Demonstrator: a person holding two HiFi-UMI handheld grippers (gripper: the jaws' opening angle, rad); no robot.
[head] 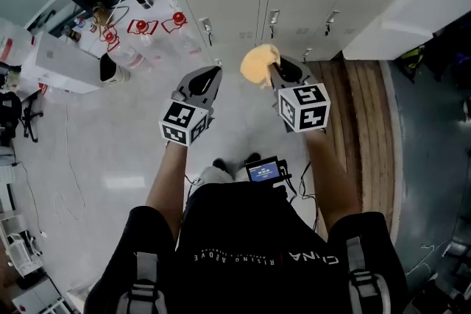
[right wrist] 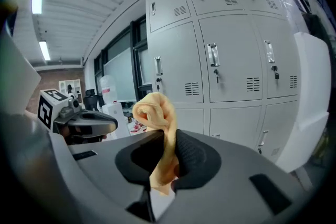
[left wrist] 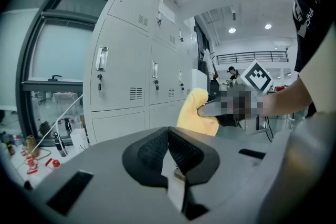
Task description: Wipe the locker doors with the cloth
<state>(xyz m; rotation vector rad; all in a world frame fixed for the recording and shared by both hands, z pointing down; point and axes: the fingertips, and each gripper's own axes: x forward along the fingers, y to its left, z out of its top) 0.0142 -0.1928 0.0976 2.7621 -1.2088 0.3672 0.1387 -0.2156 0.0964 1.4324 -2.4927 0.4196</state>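
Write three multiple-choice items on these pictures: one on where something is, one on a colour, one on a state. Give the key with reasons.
1. Where is the cloth?
A) on the floor
B) between the jaws of the right tool
C) hung on a locker handle

2. What colour is the cloth?
A) blue
B) white
C) yellow

3. How do the jaws of the left tool stand?
A) shut, nothing between
B) wide apart
C) shut on the cloth

Key:
1 B, the right gripper view shows it pinched there.
2 C, it is yellow in every view.
3 A, the pads meet in the left gripper view.
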